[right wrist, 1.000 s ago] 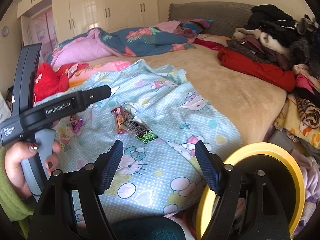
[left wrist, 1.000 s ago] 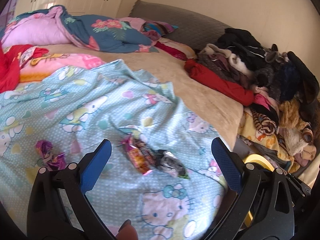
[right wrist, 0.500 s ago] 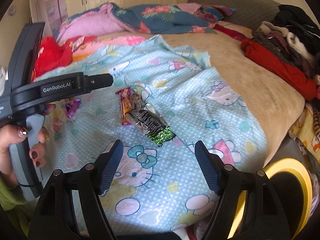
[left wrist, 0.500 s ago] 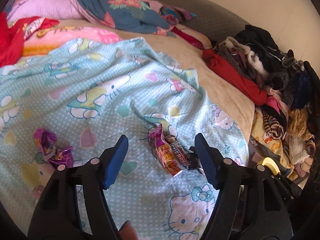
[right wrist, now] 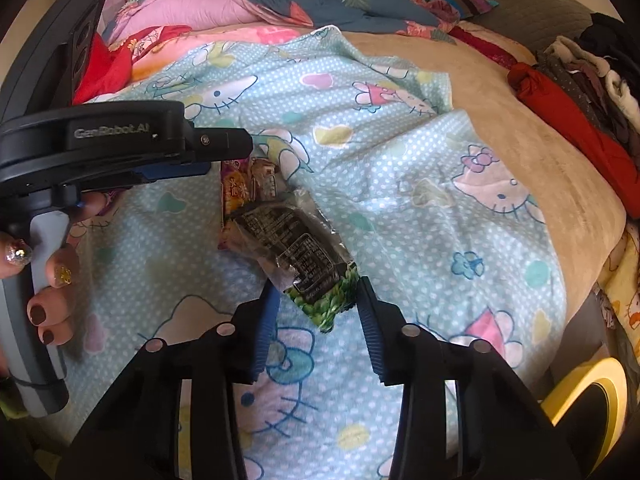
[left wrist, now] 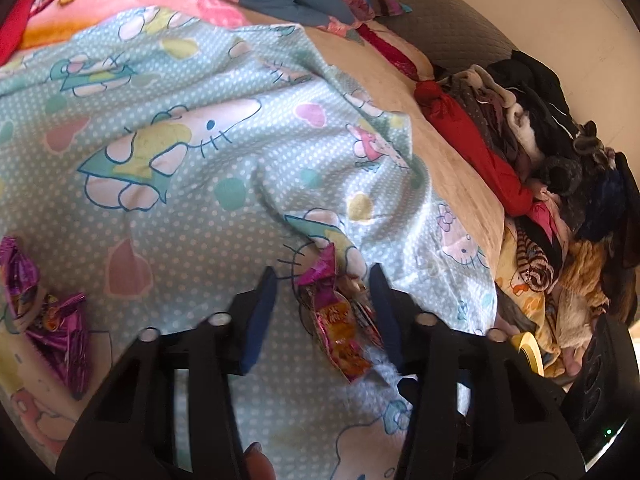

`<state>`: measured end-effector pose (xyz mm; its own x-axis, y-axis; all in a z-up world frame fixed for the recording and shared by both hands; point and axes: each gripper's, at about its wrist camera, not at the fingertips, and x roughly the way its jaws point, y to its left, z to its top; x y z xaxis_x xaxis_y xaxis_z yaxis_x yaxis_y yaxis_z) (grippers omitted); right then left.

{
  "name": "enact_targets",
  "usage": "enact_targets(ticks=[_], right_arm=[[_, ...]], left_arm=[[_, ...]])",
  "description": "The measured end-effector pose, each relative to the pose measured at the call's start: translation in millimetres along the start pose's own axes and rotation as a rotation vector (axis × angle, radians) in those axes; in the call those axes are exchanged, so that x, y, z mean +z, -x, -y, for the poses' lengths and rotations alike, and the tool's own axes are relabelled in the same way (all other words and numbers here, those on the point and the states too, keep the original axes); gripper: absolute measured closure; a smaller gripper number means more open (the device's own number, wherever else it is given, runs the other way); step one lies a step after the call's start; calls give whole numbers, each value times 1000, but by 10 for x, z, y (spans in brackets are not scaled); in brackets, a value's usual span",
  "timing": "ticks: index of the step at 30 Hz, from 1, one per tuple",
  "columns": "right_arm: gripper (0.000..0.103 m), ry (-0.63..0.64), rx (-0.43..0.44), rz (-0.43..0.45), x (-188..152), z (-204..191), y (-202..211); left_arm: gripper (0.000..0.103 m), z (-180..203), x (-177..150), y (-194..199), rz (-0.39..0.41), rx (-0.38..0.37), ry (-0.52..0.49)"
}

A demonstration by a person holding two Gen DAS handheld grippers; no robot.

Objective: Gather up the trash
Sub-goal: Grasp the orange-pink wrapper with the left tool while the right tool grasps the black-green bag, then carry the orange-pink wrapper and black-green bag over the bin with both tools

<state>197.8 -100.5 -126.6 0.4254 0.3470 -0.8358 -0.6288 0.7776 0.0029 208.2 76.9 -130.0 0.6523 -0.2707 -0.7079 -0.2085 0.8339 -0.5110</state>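
Crinkled pink foil wrapper on the polka-dot cotton bed sheet between left gripper jaws just closing, not yet pressing; glossy black-green wrapper likewise framed untouched by right gripper closing jaws

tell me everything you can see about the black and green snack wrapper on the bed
The black and green crinkly plastic snack wrapper lies flat and slanted on the blue cartoon-cat bedsheet. Most of it is black with white printed text; its near end is green with a serrated edge. Its far end overlaps the pink and orange snack wrapper. The green end sits between the right gripper's blue-padded fingers, which have just been closing but show gaps on both sides.
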Motion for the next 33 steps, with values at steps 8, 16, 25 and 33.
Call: enact_targets(ticks=[8,16,25,33], right_arm=[[79,-40,59,21,-55,9,117],[80,-103,109,65,-155,-15,391],[80,-160,121,118,-227,24,709],[80,-202,99,167,-354,161,1001]], left_arm=[[90,-45,-13,62,3,-27,4],[90,18,-38,349,47,-23,-33],[90,295,-76,625,93,-46,-86],[90,703,-168,760,108,-82,-162]])
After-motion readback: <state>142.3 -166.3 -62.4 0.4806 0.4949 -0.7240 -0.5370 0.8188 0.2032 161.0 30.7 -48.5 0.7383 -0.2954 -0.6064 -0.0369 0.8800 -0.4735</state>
